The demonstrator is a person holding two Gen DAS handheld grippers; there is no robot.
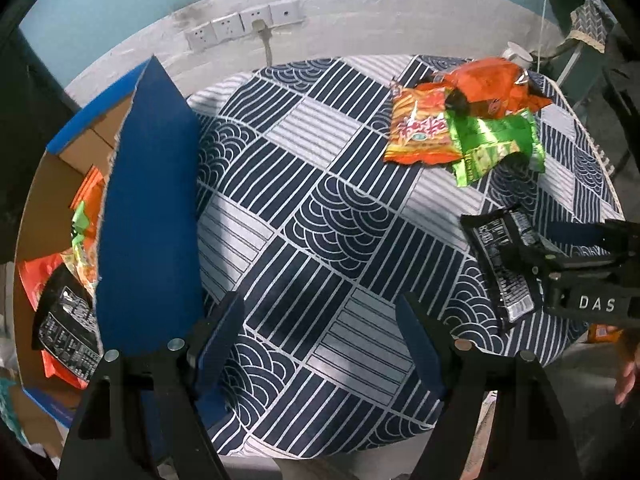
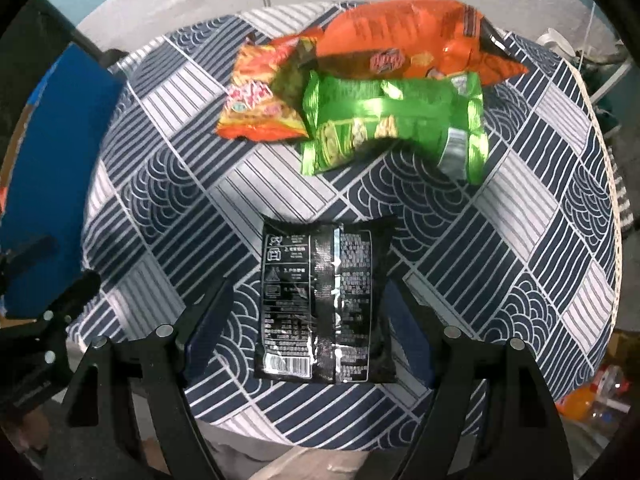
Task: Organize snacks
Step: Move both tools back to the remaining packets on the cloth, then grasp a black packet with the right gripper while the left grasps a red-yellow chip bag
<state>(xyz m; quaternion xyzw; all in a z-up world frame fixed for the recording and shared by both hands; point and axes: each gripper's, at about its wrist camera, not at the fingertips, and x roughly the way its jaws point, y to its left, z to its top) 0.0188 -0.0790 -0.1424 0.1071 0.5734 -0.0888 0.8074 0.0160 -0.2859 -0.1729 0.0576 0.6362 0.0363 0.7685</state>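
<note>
We see the right claw [image 2: 308, 320] aimed steeply down, released, straddling the black packet [image 2: 324, 304] near the bench [image 2: 520, 216] front edge (pads apart); left claw [image 1: 320, 344] released over bare cloth w/ blue box [image 1: 152, 200] alongside.

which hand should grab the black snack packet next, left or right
Right, probably. The right hand-held gripper is open with the black packet lying between its fingers. The left hand-held gripper is open over bare tablecloth beside the blue box.
</note>
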